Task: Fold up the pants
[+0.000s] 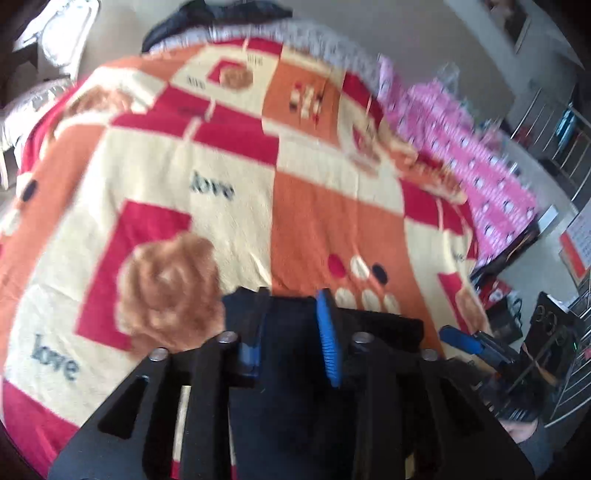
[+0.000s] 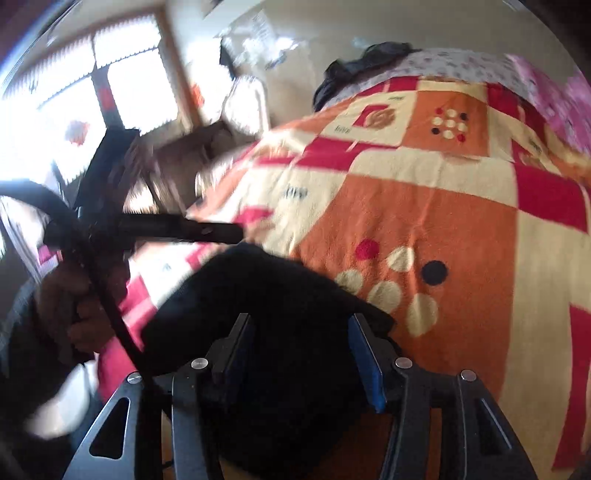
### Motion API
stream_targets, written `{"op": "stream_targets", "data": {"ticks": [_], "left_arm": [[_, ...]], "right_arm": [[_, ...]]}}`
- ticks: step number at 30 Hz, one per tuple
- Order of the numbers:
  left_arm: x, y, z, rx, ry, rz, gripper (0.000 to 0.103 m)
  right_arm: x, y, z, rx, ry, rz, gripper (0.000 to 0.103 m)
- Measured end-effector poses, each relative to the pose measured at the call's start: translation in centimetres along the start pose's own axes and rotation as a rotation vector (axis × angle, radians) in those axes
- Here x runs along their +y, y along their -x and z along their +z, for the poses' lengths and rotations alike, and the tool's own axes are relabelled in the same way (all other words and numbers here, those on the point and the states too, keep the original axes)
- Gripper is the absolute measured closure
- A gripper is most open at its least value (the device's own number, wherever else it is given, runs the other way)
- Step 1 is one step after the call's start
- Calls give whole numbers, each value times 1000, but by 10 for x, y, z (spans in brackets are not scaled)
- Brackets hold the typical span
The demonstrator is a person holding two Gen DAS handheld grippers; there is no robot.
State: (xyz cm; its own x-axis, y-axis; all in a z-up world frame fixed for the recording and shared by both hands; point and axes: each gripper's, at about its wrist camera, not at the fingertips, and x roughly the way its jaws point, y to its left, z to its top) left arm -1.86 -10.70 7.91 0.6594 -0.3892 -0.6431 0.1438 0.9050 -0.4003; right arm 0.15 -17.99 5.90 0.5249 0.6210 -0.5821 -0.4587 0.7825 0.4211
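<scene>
The black pants [image 1: 291, 369] lie bunched at the near edge of a bed covered by an orange, red and cream blanket [image 1: 236, 206]. In the left wrist view my left gripper [image 1: 291, 310] has its blue-padded fingers parted, with black cloth between and below them. In the right wrist view the pants [image 2: 266, 295] form a dark heap in front of my right gripper [image 2: 301, 321], whose fingers stand wide apart over the cloth. The left gripper's black body [image 2: 177, 229] and the hand holding it show at the left of that view.
A pink patterned cover [image 1: 472, 155] lies along the blanket's right side. Dark clothing [image 1: 221, 18] sits at the bed's far end. Metal racks and boxes [image 1: 554, 332] stand right of the bed. A bright window [image 2: 92, 81] and furniture are to the left.
</scene>
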Motion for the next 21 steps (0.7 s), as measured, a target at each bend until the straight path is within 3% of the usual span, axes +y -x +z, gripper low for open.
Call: {"op": "stream_targets", "data": {"ticks": [1,2,4,6,8,10,14,16,17,18,19,20,21], "left_arm": [[5,5,-5,-4,13,-17,32],[13,6,-12,15,29,-50,27],[21,-6,-19,91,55,-105,27],[26,-20,-25,161,84,-77,27],[33,-29,-31,195,139,-91,27],[43,-39,-36,240,212,-133,27],[47,-40,-42,222,280,-226,25],[50,-46,-44,247,337,-313,25],[50,-47,-42,241,342,-311,25],[48,-47,-40,247,333,-305,25],[46,-46,-39,252,312,-280,37],[43,-42,-38,250,275,-217,58],[40,-41,-39,247,243,-175,60]], "right_arm": [[-6,13,-4,-32,-67,18,39],[-12,21,-9,-45,-132,32,27],[-26,21,-21,-15,-264,77,26],[-38,6,-32,55,-390,128,26],[-41,-9,-35,123,-442,113,26],[-36,-18,-38,142,-413,98,26],[-25,-27,-35,141,-359,102,25],[-21,-34,-34,123,-345,116,25],[-17,-38,-33,120,-314,102,25],[-12,-40,-32,111,-270,78,26],[-11,-42,-32,113,-253,58,33],[-12,-40,-33,105,-253,44,41],[-13,-38,-34,102,-257,32,46]]}}
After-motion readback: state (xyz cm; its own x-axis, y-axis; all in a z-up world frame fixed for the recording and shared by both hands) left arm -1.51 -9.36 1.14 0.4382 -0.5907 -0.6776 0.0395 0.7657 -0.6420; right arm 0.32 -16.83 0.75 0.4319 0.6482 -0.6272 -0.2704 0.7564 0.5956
